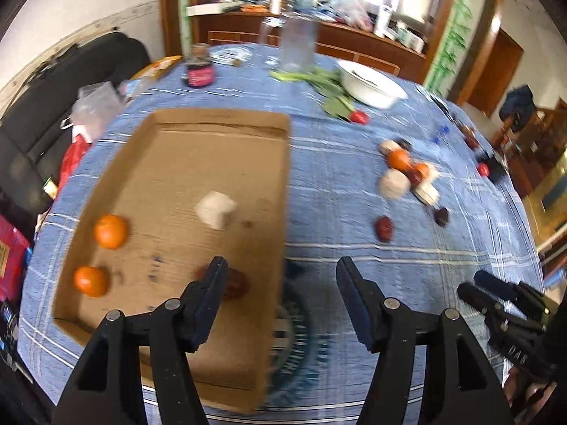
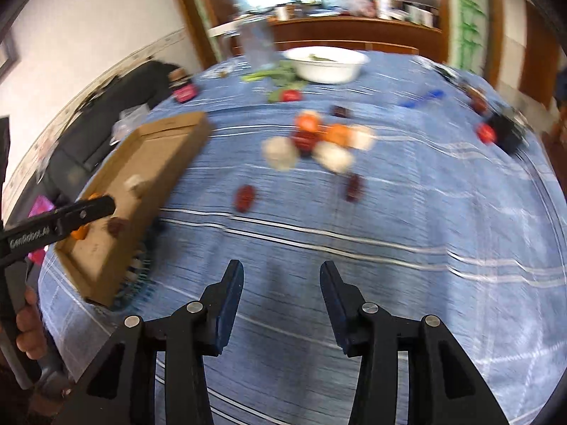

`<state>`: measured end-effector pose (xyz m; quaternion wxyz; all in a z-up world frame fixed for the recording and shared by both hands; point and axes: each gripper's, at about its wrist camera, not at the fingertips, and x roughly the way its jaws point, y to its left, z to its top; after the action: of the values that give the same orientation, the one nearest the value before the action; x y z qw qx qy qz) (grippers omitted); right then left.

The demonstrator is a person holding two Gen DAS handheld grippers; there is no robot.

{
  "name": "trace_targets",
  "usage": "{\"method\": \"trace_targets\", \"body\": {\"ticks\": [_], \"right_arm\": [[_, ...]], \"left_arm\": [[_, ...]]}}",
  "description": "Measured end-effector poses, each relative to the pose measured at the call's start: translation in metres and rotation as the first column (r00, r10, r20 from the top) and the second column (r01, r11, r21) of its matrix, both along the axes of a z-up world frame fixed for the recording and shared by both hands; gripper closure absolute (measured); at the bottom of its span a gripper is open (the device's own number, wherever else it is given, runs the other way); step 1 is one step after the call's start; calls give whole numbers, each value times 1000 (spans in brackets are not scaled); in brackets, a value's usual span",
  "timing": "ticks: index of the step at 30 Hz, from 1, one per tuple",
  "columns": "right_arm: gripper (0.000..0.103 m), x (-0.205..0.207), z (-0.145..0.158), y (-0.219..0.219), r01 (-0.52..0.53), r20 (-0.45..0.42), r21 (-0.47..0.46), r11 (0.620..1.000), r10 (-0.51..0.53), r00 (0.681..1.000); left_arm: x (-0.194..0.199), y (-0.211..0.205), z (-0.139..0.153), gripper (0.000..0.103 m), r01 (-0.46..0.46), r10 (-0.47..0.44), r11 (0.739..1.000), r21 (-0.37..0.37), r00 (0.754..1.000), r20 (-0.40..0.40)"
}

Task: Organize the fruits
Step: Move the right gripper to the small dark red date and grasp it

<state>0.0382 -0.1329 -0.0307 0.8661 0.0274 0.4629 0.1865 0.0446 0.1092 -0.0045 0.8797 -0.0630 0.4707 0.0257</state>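
A shallow cardboard tray (image 1: pixel 170 131) (image 2: pixel 156 141) lies on the blue checked tablecloth (image 1: pixel 336 163). It holds two oranges (image 1: pixel 110 231) (image 1: pixel 91 281), a white lump (image 1: pixel 215 209) and a dark red fruit (image 1: pixel 235 283). My left gripper (image 1: pixel 281 271) hangs open over the tray's near right edge, nothing between its fingers. A loose pile of oranges (image 2: pixel 307 122), white pieces (image 2: pixel 280 152) and dark red fruits (image 2: pixel 244 197) lies mid-table. My right gripper (image 2: pixel 281 274) stands open and empty above bare cloth, short of the pile. The right gripper (image 1: pixel 492 288) also shows in the left wrist view.
A white bowl (image 2: pixel 326 62), leafy greens (image 1: pixel 319 83), a red tomato (image 2: pixel 290 95), a dark jar (image 1: pixel 200 71) and a clear bottle (image 1: pixel 297 42) stand at the table's far side. A black sofa (image 1: pixel 53 106) is on the left. A hand (image 2: pixel 28 322) grips the left tool.
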Motion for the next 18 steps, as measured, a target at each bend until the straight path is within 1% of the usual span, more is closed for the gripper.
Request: {"method": "trace_targets", "body": {"ticks": [4, 7, 11, 13, 18], "right_arm": [[55, 5, -5, -39, 69, -9, 1, 998, -69, 998], [55, 17, -7, -52, 87, -10, 4, 996, -87, 996], [55, 43, -9, -50, 65, 5, 3, 998, -65, 998], [55, 59, -11, -42, 36, 9, 9, 999, -36, 999], [55, 89, -26, -21, -24, 5, -21, 999, 25, 1000]], "left_arm": [[7, -27, -7, 40, 44, -43, 999, 8, 999, -30], [10, -41, -11, 40, 62, -61, 998, 18, 997, -46], [10, -52, -19, 40, 72, -70, 997, 25, 994, -79], [13, -56, -22, 40, 69, -66, 997, 27, 994, -88], [23, -65, -28, 40, 76, -70, 996, 46, 991, -112]]}}
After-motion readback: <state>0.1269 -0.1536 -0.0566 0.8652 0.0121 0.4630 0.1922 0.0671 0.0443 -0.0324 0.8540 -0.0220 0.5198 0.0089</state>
